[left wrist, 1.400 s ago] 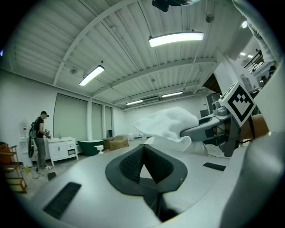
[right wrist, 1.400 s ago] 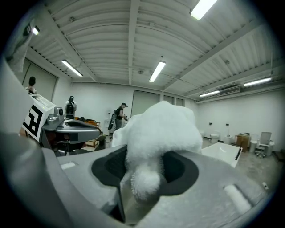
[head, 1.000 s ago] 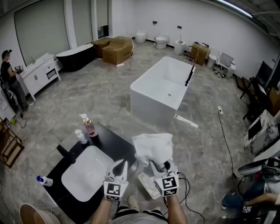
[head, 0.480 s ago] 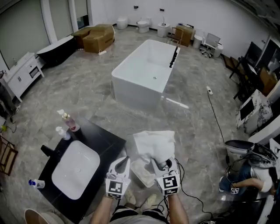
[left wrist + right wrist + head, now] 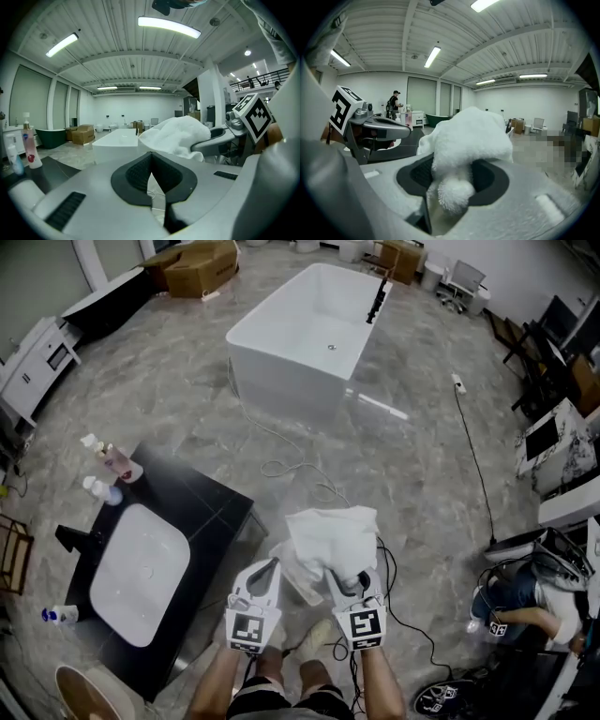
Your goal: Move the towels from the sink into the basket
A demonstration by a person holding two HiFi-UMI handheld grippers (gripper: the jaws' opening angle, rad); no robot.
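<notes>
Closest to the wearer, two tools are held side by side above the floor. The left tool (image 5: 269, 566) has its jaws pressed together with nothing between them; in the left gripper view the dark pads (image 5: 133, 176) meet at the tip. The right tool (image 5: 349, 579) is pinching one white towel (image 5: 330, 535), which bunches up over its jaws. Each tool carries one cube with a black-and-white square marker; these are patterns, not words.

Just under the towel, between the two tools, a pale basket (image 5: 298, 585) stands on the grey marble floor (image 5: 422, 474), mostly hidden. To the left is a black tabletop (image 5: 211, 512) with one white sink (image 5: 141, 573) and one black faucet (image 5: 75, 540).

I count three bottles. A bottle with pink liquid (image 5: 117, 463) and a smaller bottle (image 5: 97, 487) stand upright at the far left corner. A bottle with a blue cap (image 5: 56, 615) lies by the near left edge. Their labels are too small to read.

Farther away stands one white bathtub (image 5: 300, 329), and beyond it are cardboard boxes (image 5: 192, 254).
</notes>
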